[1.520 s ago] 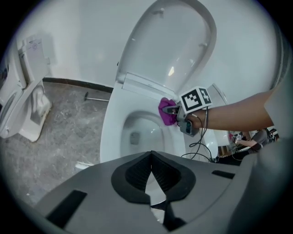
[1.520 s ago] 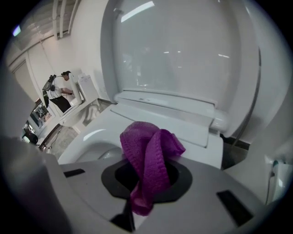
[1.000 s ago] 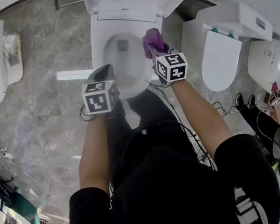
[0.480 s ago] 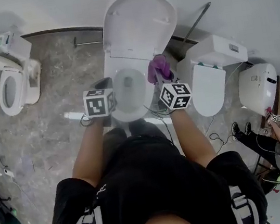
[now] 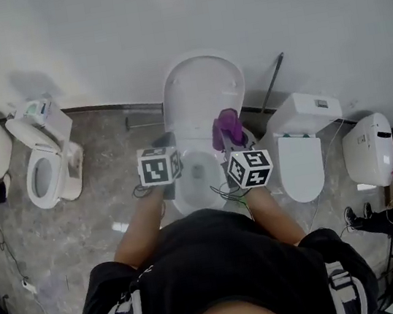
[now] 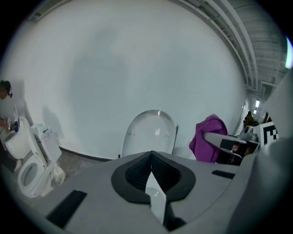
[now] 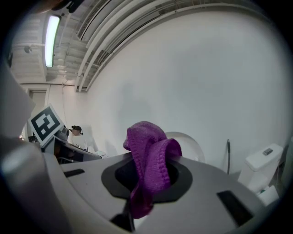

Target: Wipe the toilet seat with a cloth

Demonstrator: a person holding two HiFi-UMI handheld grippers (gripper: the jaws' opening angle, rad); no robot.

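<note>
Head view: the toilet seat (image 5: pixel 190 194) lies below both grippers, long axis running away from me toward the raised lid (image 5: pixel 203 96). The right gripper (image 5: pixel 230 140) has the purple cloth (image 5: pixel 226 127) over the seat's right side.

Left gripper view: the left gripper (image 6: pixel 151 156) has its jaws together, empty.

Right gripper view: jaws clamped on the cloth. Only the lid shows, so I reckon the seat's downward.

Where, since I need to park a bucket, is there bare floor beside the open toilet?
The grey floor between the open toilet and the left toilet is mostly bare. The right side is crowded: a closed toilet stands close, a rod leans in the gap.
</note>
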